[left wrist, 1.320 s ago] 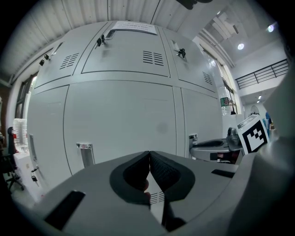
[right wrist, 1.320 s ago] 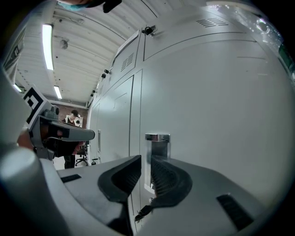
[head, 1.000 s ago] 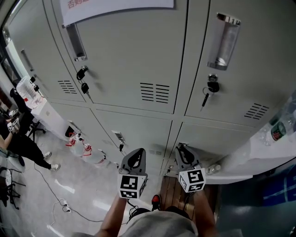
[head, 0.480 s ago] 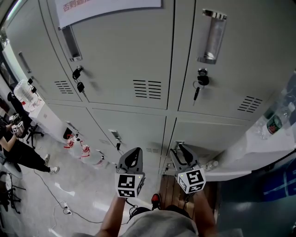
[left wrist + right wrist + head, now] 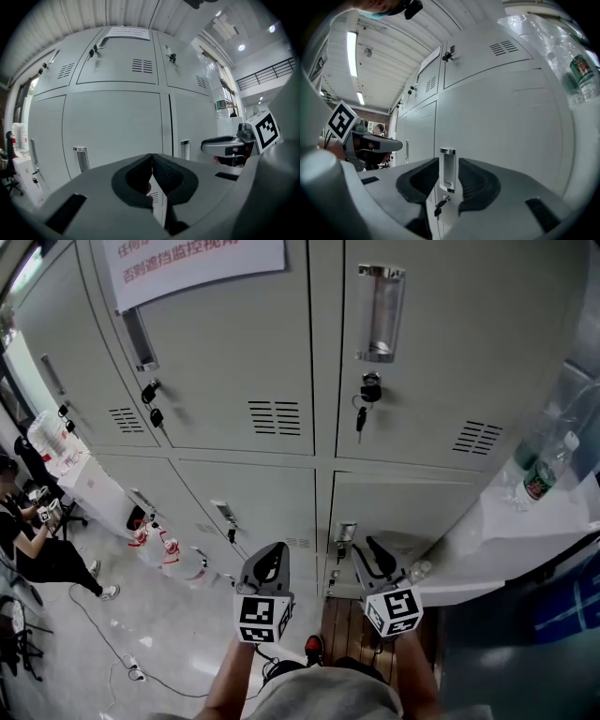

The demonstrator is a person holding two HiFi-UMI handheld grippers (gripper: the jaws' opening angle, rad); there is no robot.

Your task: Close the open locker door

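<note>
The grey lower-right locker door looks flush with its neighbours, its recessed handle at the left edge. My right gripper hovers just in front of that handle, apart from the door. Its jaws have just opened wide and then eased in a little, with nothing between them. In the right gripper view the gripper frames the handle and a hanging key farther off. My left gripper is shut and holds nothing. The left gripper view shows its tips touching, pointed at the lower doors.
Upper lockers carry keys and a paper notice. A white ledge at the right holds water bottles. A person sits at the far left. Bottles and a cable lie on the floor.
My right gripper has drawn back and to the right from the door's edge, and its jaws have opened. My left gripper has shifted only slightly. The view has tilted upward.
</note>
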